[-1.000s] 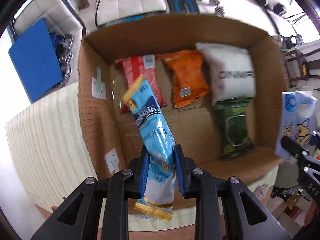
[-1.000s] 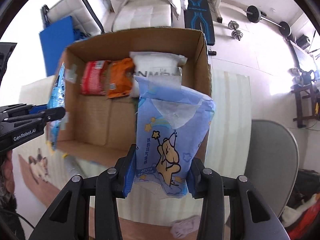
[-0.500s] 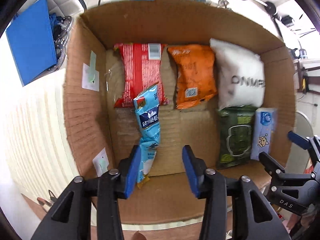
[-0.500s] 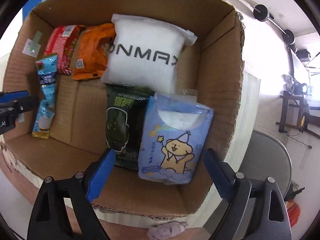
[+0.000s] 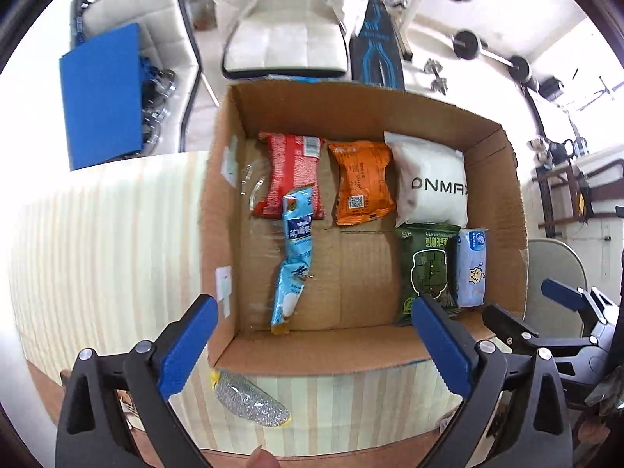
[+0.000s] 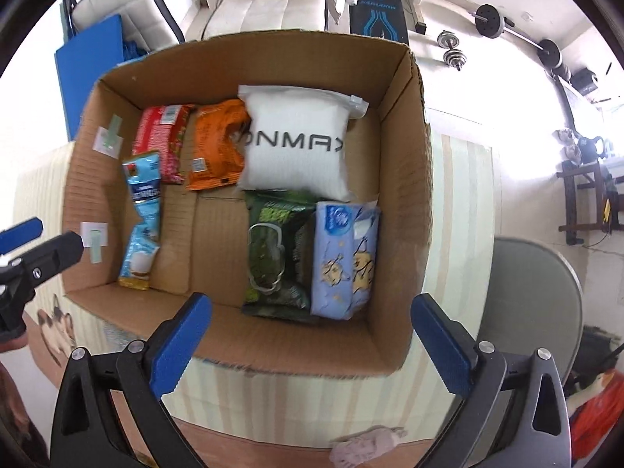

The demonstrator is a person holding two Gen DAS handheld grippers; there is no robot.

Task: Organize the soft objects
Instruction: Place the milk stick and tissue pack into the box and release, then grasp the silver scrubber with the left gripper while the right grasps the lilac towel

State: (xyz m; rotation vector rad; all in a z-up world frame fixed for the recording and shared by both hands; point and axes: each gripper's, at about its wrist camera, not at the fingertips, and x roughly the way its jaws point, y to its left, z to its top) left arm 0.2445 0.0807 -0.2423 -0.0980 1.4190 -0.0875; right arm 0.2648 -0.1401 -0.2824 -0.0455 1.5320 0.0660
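Observation:
An open cardboard box (image 5: 218,234) (image 6: 409,179) on the striped table holds soft packs. A light blue snack pack (image 5: 294,257) (image 6: 142,218) lies at its left. A blue tissue pack with a bear print (image 5: 472,269) (image 6: 345,261) lies at its right, beside a green pack (image 5: 427,269) (image 6: 277,253). A red pack (image 5: 292,171), an orange pack (image 5: 360,181) and a white pillow pack (image 5: 431,185) (image 6: 296,140) line the back. My left gripper (image 5: 316,345) and right gripper (image 6: 312,345) are open, empty, above the box's near edge.
A silvery glitter pouch (image 5: 249,397) lies on the table in front of the box. A pale pink soft item (image 6: 366,442) lies at the table's near edge. A grey chair (image 6: 534,304) stands to the right. White seats and weights are behind.
Both grippers opened and let go: the light blue snack pack and the bear tissue pack now lie in the box. Both grippers have pulled back and up from the box.

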